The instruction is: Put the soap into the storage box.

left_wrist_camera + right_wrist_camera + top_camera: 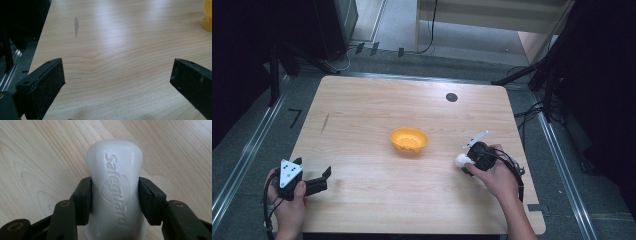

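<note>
Soap bar [115, 192], embossed "safeguard", between right gripper [115, 200] jaws.

The worktop [362, 120] is mostly bare wood — broad open room on its left half and along the far edge. One obstacle sits mid-table: an orange bowl [409, 140], between the left gripper [314, 181] and the right gripper [472, 157] — bare lanes lie either side of it
</note>
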`<move>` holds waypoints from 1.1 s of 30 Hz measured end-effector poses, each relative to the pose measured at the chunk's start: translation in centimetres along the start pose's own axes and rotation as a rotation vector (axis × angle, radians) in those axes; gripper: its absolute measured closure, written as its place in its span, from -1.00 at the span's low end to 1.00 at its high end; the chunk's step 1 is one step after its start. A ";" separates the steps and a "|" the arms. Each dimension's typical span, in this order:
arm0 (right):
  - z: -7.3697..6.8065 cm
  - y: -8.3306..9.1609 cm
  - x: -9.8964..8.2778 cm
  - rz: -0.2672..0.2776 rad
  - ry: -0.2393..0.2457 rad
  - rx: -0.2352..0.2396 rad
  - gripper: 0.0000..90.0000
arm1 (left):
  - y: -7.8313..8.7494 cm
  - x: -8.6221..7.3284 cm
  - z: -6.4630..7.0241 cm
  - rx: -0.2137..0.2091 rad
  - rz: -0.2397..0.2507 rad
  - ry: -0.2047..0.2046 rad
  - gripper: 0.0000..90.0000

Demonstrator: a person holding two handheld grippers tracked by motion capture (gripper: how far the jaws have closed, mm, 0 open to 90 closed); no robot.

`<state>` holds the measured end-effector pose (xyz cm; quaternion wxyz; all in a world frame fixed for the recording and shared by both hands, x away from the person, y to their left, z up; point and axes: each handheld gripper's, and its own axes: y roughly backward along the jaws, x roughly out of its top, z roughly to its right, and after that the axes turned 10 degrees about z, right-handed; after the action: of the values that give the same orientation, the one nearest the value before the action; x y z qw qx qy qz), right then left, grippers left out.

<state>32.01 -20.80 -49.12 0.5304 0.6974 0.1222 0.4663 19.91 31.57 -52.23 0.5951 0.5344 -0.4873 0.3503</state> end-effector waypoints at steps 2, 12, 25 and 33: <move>0.0 0.0 0.3 0.006 0.010 0.007 0.10 | 0.0 0.0 0.0 -0.003 0.004 -0.002 -1.00; -0.1 0.3 2.4 0.032 0.088 0.026 0.10 | 0.2 -0.1 0.1 -0.013 0.011 -0.011 -1.00; -0.7 0.2 5.3 0.057 0.165 0.033 0.10 | 0.4 -0.1 0.1 -0.010 0.018 -0.003 -1.00; -1.0 0.2 7.1 0.058 0.208 0.047 0.10 | 0.4 -0.1 0.0 -0.011 0.020 0.001 -1.00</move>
<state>34.94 -15.52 -45.27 0.4847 0.6607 0.1670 0.5484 19.47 31.66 -52.23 0.5949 0.5258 -0.4943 0.3540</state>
